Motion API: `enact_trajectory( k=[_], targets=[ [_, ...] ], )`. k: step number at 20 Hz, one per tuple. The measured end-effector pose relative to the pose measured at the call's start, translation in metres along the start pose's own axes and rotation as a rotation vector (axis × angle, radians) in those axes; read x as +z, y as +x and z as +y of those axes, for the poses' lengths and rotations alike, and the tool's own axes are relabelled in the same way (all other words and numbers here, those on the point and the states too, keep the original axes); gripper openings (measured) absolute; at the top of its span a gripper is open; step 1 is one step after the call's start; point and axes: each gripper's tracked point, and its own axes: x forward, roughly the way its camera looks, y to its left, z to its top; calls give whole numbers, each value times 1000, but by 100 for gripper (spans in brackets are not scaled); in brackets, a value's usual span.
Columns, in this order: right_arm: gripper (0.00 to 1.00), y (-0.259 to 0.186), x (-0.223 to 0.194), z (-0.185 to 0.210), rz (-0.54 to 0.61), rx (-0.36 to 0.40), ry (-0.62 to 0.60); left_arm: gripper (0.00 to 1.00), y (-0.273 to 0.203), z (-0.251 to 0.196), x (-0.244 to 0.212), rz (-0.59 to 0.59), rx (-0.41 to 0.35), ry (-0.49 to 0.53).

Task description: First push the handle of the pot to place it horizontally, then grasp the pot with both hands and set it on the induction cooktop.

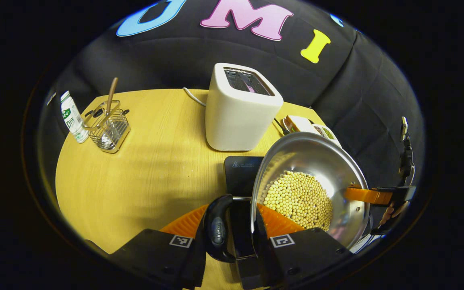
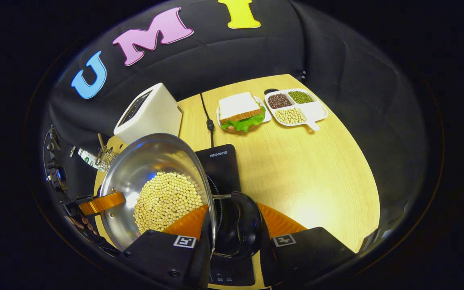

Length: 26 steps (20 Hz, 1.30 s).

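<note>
A steel pot (image 1: 316, 177) of soybeans (image 1: 298, 199), held above the induction cooktop (image 2: 220, 169), has its side handles clamped by the left gripper (image 1: 234, 225) and right gripper (image 2: 232, 225).

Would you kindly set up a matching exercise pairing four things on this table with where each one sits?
Things:
1. soybeans
2. sandwich
3. wooden utensil
4. bottle

Places:
A. in the wire basket
B. on a small white plate
C. inside the steel pot
D. standing beside the wire basket

Pairs: 1-C, 2-B, 3-A, 4-D
</note>
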Motion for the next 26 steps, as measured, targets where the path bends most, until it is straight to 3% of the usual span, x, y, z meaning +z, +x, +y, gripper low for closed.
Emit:
enact_trajectory(
  k=[1, 2, 5, 7, 8, 9, 12, 17, 19, 20, 21, 22, 24, 26],
  targets=[
    [49, 4, 1, -3, 2, 6, -2, 55, 1, -1, -1, -1, 3, -6],
    [53, 9, 2, -5, 3, 12, -3, 55, 1, -2, 0, -4, 7, -12],
    [54, 18, 6, -7, -3, 39, -2, 56, 11, -3, 4, -14, 15, -27],
    [54, 18, 8, -7, -9, 51, -6, 56, 11, -3, 2, -11, 12, -31],
    [49, 18, 8, -6, -12, 55, -9, 57, 13, -5, 1, -9, 8, -34],
    [54, 18, 8, -6, -14, 57, -11, 57, 12, -4, 1, -4, 6, -31],
    [56, 19, 8, -7, -10, 59, -8, 59, 14, -4, -2, 11, 5, -26],
    [53, 18, 7, -7, -9, 56, -7, 60, 13, -4, -3, 29, 17, -9],
    [59, 19, 5, -5, 12, 67, 7, 65, 12, -2, -6, 54, 52, 24],
    [55, 19, 3, -8, 24, 58, 17, 73, 12, -1, -5, 56, 70, 37],
    [66, 18, 5, -9, 21, 58, 25, 80, 10, -3, -2, 48, 71, 43],
    [77, 16, 7, -12, 8, 49, 27, 95, 7, -7, 0, 42, 59, 47],
    [100, 8, 12, -15, -15, 47, 40, 96, -1, -10, 0, 37, 48, 58],
    [99, -2, 15, -17, -39, 43, 45, 96, -11, -12, 3, 18, 46, 70]
  ],
)
